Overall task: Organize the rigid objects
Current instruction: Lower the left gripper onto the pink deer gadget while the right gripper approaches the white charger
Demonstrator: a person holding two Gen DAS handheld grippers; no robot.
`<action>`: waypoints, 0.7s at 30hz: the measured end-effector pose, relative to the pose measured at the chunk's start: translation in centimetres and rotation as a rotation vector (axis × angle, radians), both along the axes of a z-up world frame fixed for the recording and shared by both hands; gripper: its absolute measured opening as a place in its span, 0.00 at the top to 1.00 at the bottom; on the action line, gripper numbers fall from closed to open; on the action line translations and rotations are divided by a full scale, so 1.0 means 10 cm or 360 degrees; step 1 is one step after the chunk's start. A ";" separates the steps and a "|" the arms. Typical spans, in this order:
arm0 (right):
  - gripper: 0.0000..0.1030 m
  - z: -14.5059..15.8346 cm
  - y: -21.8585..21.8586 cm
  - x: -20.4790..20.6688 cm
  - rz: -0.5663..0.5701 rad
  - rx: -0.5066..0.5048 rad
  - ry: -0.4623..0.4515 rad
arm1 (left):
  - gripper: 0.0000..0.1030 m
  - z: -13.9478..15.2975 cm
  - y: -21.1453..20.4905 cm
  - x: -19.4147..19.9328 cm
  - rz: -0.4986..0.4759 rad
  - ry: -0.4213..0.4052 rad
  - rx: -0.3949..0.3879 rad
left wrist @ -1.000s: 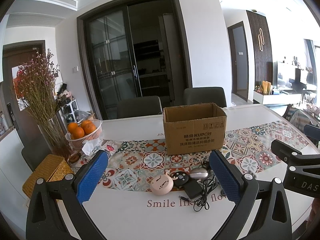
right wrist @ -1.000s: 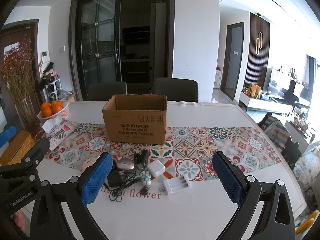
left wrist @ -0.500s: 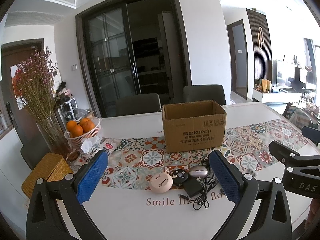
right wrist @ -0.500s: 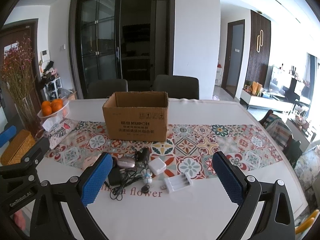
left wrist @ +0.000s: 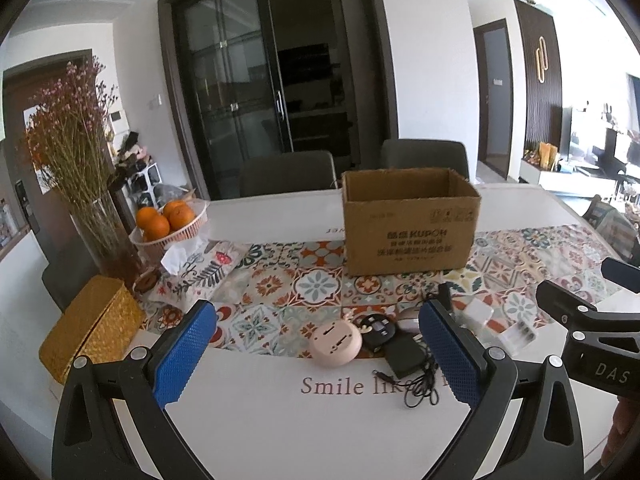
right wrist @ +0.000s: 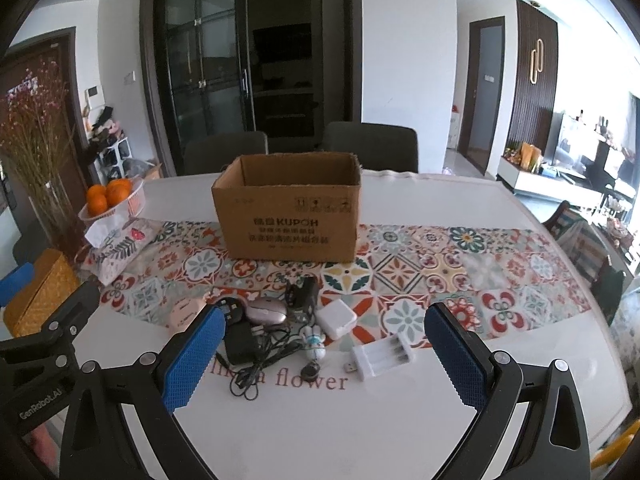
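Note:
An open cardboard box (left wrist: 408, 224) (right wrist: 288, 208) stands on the patterned runner. In front of it lies a cluster of small items: a pink round case (left wrist: 335, 342), a black round device (left wrist: 374, 326), a black adapter with cable (left wrist: 404, 354) (right wrist: 240, 342), a grey mouse (right wrist: 267, 311), a white charger cube (right wrist: 337, 318) and a white battery charger (right wrist: 380, 356). My left gripper (left wrist: 318, 356) is open above the near table edge, with the pink case between its fingers further off. My right gripper (right wrist: 320, 356) is open, held short of the cluster.
A vase of dried flowers (left wrist: 92, 208), a bowl of oranges (left wrist: 168, 220), a tissue pouch (left wrist: 200, 268) and a woven yellow box (left wrist: 90, 326) stand at the left. Two chairs (right wrist: 368, 144) are behind the table. The right gripper's body (left wrist: 592, 336) shows at the right.
Both grippers have shifted slightly; the views show the table a little lower and closer. Nothing on the table has moved.

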State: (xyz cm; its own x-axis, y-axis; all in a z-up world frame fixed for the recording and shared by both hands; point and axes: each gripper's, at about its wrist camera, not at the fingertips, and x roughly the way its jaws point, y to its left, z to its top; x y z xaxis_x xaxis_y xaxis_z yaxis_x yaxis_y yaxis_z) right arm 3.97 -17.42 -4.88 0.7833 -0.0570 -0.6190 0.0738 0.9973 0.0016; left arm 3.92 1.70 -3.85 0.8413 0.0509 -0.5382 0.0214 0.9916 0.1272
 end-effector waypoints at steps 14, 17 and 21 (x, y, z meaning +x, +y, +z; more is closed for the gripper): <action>0.02 -0.47 0.00 0.53 -0.0033 0.0010 0.0210 | 0.00 -0.47 0.02 0.52 0.0004 0.0216 0.0004; 0.02 -0.56 0.00 0.65 -0.0044 -0.0001 0.0236 | 0.00 -0.58 0.03 0.64 0.0016 0.0265 -0.0005; 0.02 -0.67 0.01 0.79 -0.0059 -0.0039 0.0266 | 0.00 -0.75 0.04 0.80 0.0034 0.0337 -0.0011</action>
